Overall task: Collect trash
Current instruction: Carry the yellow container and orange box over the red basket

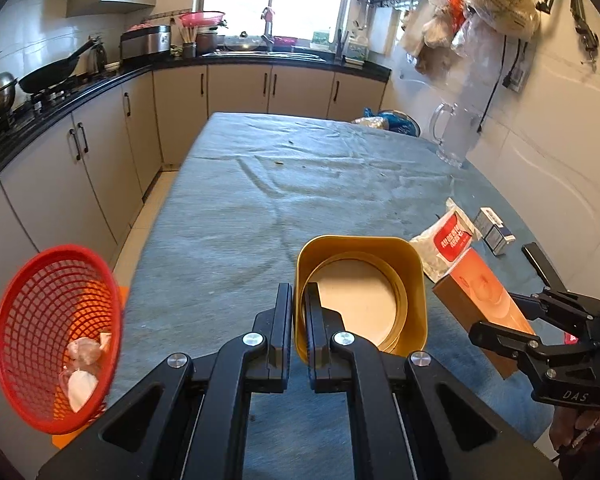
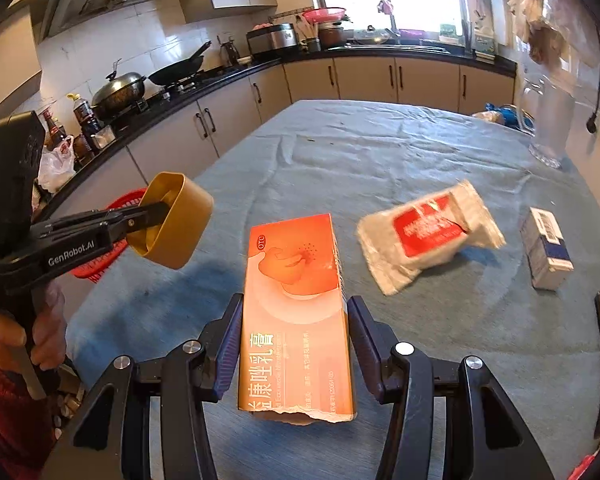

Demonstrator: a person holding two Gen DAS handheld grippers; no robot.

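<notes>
Straddling the orange box point(image 2: 296, 320) w/ spread fingers, R gripper point(image 2: 294, 344) sits nearest it at the table's point(image 2: 380, 152) near edge, long axis running straight ahead, while L gripper point(image 1: 298, 312) clamps the gold tin point(image 1: 360, 292) near the red basket point(image 1: 56, 336) off the left edge.

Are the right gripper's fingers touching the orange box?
Apart. The right wrist view shows blue cloth between each of the fingers and the orange box.

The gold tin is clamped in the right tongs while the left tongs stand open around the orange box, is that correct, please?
Not quite: the sides are swapped. The left tongs are shut on the wall of the gold tin, as the left wrist view shows. The right tongs stand open around the orange box, seen in the right wrist view.
</notes>
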